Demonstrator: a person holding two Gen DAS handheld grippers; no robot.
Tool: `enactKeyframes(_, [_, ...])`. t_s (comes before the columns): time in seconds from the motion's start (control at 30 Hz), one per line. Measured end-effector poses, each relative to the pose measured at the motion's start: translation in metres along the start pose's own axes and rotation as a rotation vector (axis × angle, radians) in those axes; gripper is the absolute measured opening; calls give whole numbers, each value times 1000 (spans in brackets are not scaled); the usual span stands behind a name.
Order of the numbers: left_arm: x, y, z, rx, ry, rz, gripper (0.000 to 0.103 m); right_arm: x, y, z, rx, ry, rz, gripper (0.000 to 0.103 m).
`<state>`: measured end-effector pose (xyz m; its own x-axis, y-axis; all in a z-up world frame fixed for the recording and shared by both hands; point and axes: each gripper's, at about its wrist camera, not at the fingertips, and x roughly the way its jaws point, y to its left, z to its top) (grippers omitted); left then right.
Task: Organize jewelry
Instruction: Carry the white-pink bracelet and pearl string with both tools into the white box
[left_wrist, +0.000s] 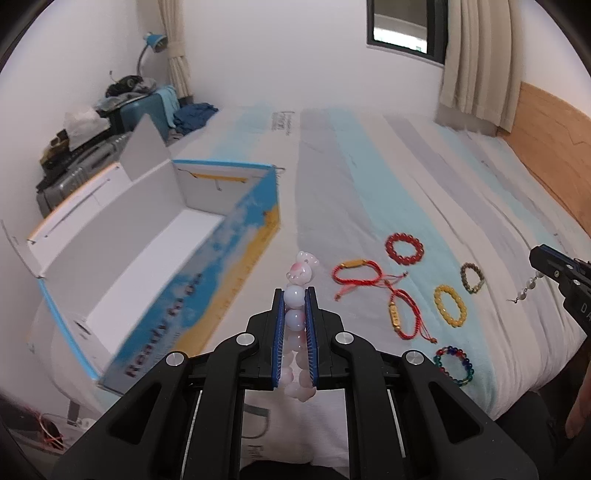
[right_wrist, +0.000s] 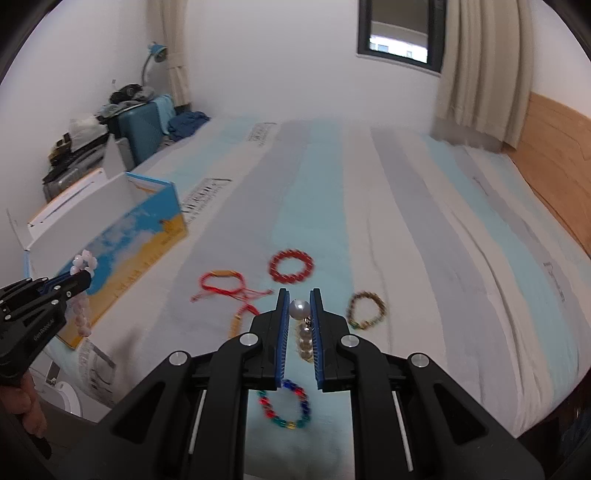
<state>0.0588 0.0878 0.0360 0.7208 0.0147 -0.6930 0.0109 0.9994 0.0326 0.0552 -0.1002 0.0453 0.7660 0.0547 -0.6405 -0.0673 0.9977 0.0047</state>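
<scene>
My left gripper is shut on a pink-and-white bead bracelet, held above the bed beside the open box. The right wrist view shows that same gripper and bracelet at the left. My right gripper is shut on a pearl strand, which dangles from it in the left wrist view. On the sheet lie a red bead bracelet, two red cord bracelets, a yellow one, a brown one and a multicoloured one.
The striped bed sheet stretches far back. A wooden headboard runs along the right. Suitcases with clutter and a blue lamp stand at the back left. A curtain hangs by the window.
</scene>
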Motion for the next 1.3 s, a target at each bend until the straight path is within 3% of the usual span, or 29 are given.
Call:
enactKeyframes(0.47, [-37,79,34,-55,-56,89,10,-14,110,56,-132,-55,132,10])
enactKeyframes(0.83, [-40,139,56,-93,-53,133,10,-15,211,99,-278,-100,234,10])
enactKeyframes(1.07, [-32,167,62,-116,-24,155,10,6,254,106,-336,-47,306,10])
enactKeyframes(1.3, [-9,195,63,-147,38,152,10,41,286,116,-374,68,373,10])
